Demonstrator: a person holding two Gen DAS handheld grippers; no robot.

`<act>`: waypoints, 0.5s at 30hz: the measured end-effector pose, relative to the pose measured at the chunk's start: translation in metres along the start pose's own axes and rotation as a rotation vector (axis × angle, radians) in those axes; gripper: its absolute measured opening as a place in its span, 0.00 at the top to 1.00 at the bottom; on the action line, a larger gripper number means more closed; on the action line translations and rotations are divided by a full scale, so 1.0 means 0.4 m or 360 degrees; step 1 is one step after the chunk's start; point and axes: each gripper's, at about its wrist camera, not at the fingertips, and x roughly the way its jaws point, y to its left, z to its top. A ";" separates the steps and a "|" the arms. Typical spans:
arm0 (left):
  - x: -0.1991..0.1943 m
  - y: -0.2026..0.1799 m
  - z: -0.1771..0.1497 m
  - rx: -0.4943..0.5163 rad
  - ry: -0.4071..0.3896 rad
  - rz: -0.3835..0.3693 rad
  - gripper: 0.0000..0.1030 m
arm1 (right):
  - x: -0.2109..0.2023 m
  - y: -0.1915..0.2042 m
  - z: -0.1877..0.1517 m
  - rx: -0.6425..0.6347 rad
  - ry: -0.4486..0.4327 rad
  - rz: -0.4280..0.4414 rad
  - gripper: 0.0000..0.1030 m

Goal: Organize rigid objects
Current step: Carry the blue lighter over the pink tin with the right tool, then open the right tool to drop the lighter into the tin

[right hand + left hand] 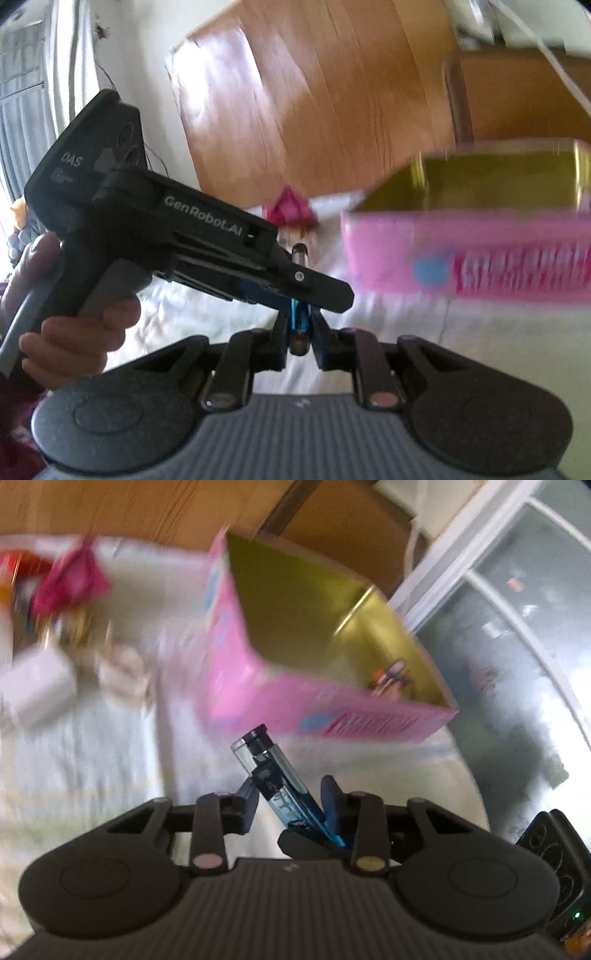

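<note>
Between the left tool (pixel 290 803) and its parted fingers, a clear blue lighter (pixel 275 784) leans slackly, touching only the right finger. Further right, the right tool (pixel 300 332) is clenched tight on that lighter's lower end. Behind stands the pink tin (pixel 258 686), open, gold-lined, some small colourful item in 1 corner.

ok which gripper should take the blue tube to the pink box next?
Right. The right gripper is shut on the blue tube at its lower end, with the open pink box just ahead. The left gripper has its jaws apart, and the tube only leans between them.
</note>
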 end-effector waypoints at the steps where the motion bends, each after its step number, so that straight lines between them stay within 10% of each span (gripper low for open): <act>1: -0.015 -0.016 0.019 0.0039 -0.0043 -0.0014 0.63 | -0.009 0.004 0.023 -0.0039 -0.0048 -0.0016 0.87; 7: -0.001 -0.095 0.149 0.0249 -0.0209 -0.0026 0.63 | 0.009 -0.010 0.128 -0.0259 -0.0258 -0.0276 0.87; 15: 0.184 -0.087 0.239 0.0254 -0.0094 0.0148 0.62 | 0.132 -0.119 0.156 -0.0037 -0.0140 -0.0462 0.85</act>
